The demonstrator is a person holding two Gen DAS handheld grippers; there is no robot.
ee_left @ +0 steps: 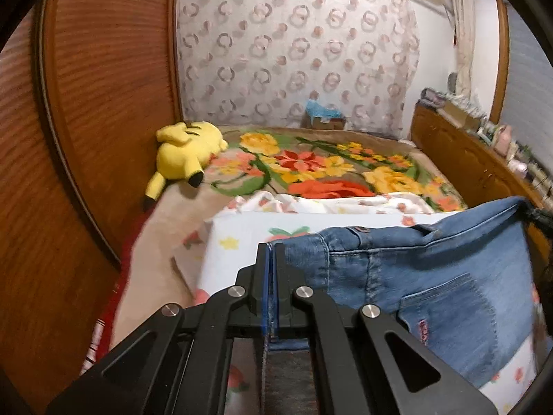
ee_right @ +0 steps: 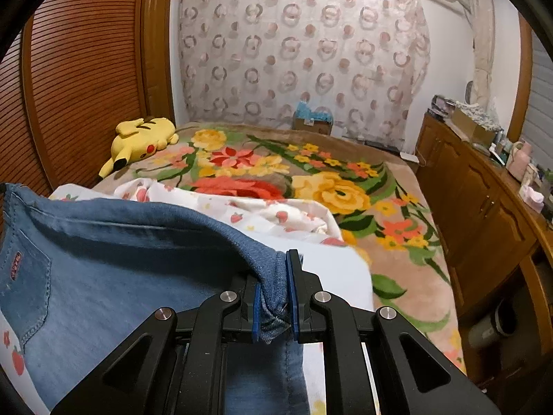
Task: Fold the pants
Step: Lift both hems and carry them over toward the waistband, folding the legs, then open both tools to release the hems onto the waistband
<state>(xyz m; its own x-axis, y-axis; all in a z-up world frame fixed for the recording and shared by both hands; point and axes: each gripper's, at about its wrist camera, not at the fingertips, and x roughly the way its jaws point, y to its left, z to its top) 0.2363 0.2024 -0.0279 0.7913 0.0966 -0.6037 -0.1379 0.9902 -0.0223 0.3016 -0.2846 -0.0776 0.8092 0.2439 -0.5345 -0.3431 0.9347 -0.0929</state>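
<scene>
Blue denim pants (ee_left: 432,276) hang stretched by the waistband between my two grippers, above a white strawberry-print sheet (ee_left: 242,238). A back pocket faces each camera. My left gripper (ee_left: 270,252) is shut on the waistband's left end, and only a thin edge of denim shows between its blue pads. In the right wrist view the pants (ee_right: 121,259) run off to the left. My right gripper (ee_right: 274,276) is shut on a bunched fold of the waistband's other end. The pant legs hang below, out of sight.
A floral blanket (ee_right: 328,190) covers the bed beyond the sheet (ee_right: 276,214). A yellow plush toy (ee_right: 141,138) lies at the far left, by the slatted wooden wardrobe (ee_left: 86,121). A cluttered wooden cabinet (ee_right: 477,200) runs along the right. A cardboard box (ee_right: 311,122) stands by the curtain.
</scene>
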